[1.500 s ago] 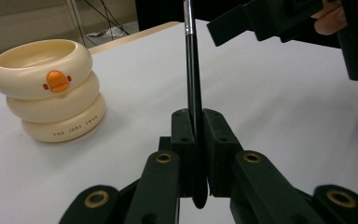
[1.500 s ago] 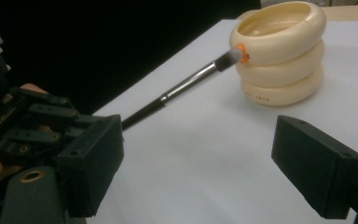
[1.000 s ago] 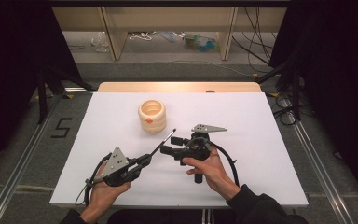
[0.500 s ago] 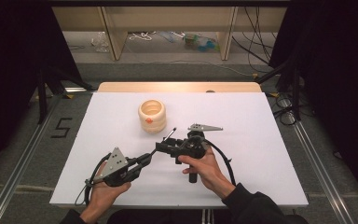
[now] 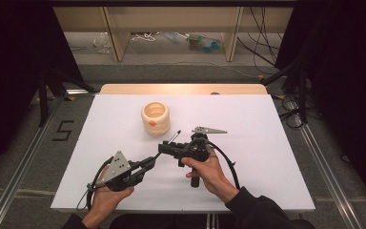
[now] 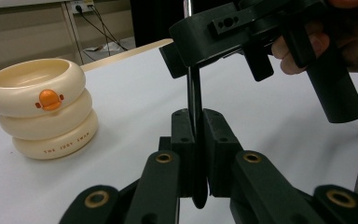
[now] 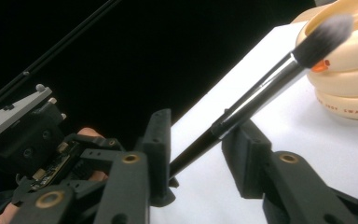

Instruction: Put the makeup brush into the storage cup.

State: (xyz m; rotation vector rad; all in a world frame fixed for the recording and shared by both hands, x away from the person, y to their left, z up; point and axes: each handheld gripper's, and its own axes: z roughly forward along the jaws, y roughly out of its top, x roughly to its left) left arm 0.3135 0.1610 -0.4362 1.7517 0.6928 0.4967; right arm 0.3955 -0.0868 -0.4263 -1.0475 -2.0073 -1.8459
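The white counter (image 5: pixel 267 157) fills the middle of the room, with a pale wooden strip along its far edge. Dark curtains hang at either side, and cables lie on the floor behind a light wooden frame. On the floor to the left is a marked "5". A cream holder (image 5: pixel 155 118) of three stacked rings with an orange dot stands on the counter, left of centre.

The left hand-held gripper (image 5: pixel 148 162) is held low near the front edge and points up and right. It is clenched on the black handle end of a makeup brush (image 5: pixel 172 138). The brush slants up toward the holder, its bristle tip near the holder but not touching it.

The right hand-held gripper (image 5: pixel 164 149) comes in from the right, its jaws turned left across the brush. They have just been closing, with the handle between them. In the right gripper view a gap remains on each side of the handle (image 7: pixel 242 109), so it is not gripped.
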